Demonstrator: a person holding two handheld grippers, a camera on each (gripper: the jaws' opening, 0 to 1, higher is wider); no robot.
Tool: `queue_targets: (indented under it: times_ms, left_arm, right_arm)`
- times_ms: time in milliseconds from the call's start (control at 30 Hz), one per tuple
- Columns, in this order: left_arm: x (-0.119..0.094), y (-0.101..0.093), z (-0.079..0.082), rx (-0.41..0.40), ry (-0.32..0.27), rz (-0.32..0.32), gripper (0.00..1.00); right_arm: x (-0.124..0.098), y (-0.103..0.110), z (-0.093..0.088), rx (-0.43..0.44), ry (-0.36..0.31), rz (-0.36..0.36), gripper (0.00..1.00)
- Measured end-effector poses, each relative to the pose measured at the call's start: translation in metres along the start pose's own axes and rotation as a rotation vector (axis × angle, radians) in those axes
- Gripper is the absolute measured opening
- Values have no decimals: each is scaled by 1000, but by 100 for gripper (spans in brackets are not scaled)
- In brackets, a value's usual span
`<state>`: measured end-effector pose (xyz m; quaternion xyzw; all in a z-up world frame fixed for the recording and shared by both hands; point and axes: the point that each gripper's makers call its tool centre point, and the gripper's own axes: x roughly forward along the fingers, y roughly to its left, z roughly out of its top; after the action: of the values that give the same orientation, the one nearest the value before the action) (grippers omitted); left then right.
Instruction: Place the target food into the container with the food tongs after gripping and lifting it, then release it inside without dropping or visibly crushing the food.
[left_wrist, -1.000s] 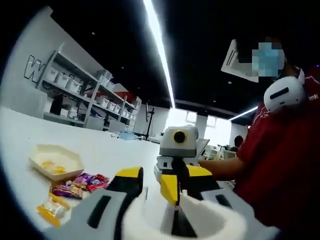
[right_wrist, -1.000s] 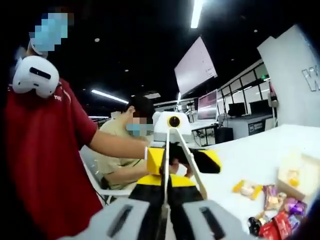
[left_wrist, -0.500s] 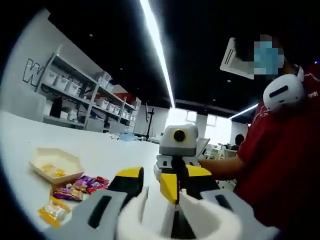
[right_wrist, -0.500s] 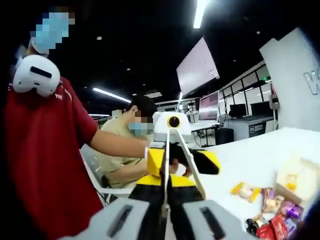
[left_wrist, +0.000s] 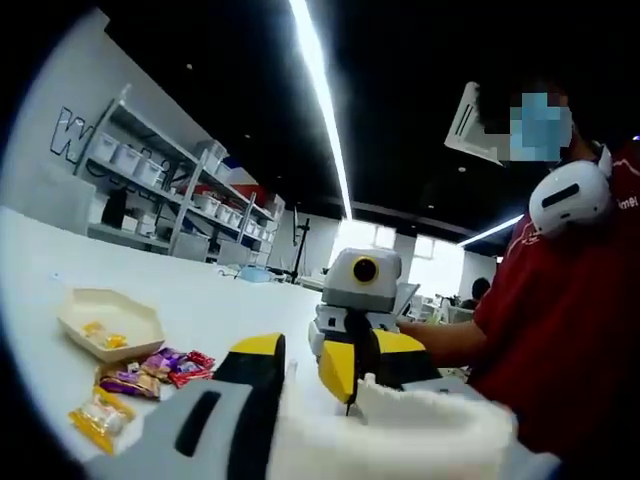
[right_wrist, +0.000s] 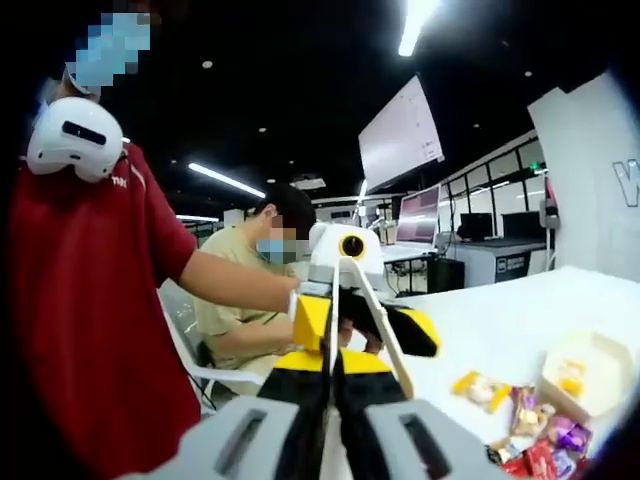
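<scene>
My right gripper is shut on the pale food tongs, whose two arms rise in a narrow V ahead of its yellow-tipped jaws. My left gripper is shut on a white container that sits between its jaws at the bottom of the left gripper view. The two grippers face each other above the white table: the right gripper shows in the left gripper view and the left gripper in the right gripper view. Wrapped snacks lie on the table: a yellow packet and purple and red packets.
A beige hexagonal tray with yellow pieces in it stands on the white table beyond the snacks. A person in a red shirt holds the grippers. Another person sits behind. Shelves with bins line the far wall.
Both views have shifted slightly with the hands. The white container now shows a flatter, closer rim in the left gripper view. The snacks and the tray lie as before.
</scene>
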<state>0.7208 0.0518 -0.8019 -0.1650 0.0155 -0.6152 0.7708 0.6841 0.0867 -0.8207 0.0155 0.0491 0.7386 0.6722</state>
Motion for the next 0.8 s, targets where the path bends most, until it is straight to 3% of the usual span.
queue_targets:
  times_ms: [167, 367, 800]
  left_arm:
    - [-1, 1, -3, -2, 21, 0, 33]
    - [3, -4, 3, -15, 4, -9, 36]
    - [3, -4, 4, 35, 18, -9, 36]
  right_arm:
    - [1, 0, -2, 11, 8, 6, 0]
    - [3, 1, 5, -7, 17, 8, 0]
    - [0, 0, 4, 22, 38, 12, 0]
